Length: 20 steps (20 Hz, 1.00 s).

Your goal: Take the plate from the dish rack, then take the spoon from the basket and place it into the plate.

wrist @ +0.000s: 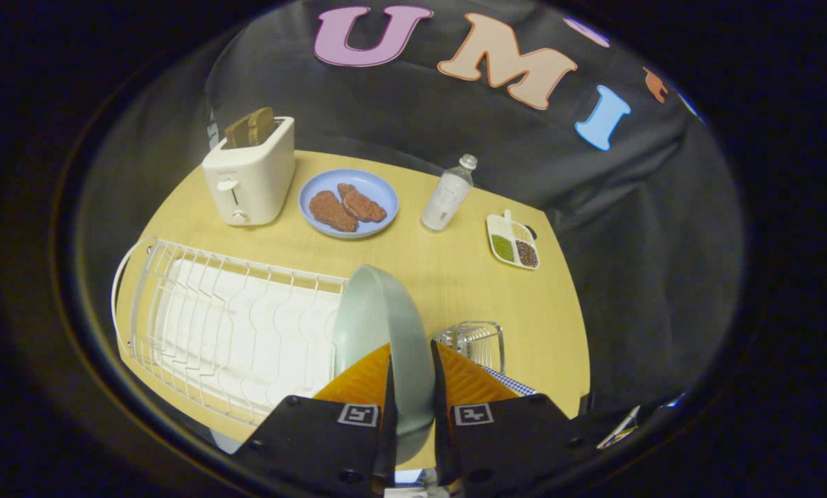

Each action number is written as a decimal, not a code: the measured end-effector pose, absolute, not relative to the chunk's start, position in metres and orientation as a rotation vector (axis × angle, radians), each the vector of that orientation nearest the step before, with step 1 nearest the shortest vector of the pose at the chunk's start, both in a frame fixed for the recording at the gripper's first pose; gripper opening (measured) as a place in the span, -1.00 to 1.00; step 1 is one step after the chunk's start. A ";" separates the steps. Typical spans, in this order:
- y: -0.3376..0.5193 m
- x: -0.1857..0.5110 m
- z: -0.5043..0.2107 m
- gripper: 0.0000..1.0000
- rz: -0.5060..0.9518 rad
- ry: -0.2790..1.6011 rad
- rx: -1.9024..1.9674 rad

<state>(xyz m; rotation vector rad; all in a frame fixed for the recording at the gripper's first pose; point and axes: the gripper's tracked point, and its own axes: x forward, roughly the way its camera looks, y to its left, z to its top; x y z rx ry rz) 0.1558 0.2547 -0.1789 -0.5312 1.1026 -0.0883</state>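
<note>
**Gripper view: plate pinched on edge, above the rack's end**

The gripper point(412, 387) grasps the plate point(378, 325), both orange fingers point(358, 380) pressing its rim, plate upright and edgewise beside the rack point(212, 325). It looks stiff, smooth, likely slippery and breakable, so a rim pinch may pivot. The basket point(474, 342) stands just beyond the fingers.

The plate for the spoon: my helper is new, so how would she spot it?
Start at the white dish rack. At its near right end, a pale green plate stands on edge, clamped in the hand-held gripper. The blue plate beyond lies flat.
</note>
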 end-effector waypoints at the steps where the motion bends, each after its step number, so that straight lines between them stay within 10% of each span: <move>1: 0.259 0.156 -0.178 -0.44 -0.083 1.103 -0.555; 20: 0.217 0.120 -0.079 -0.49 0.146 1.056 0.024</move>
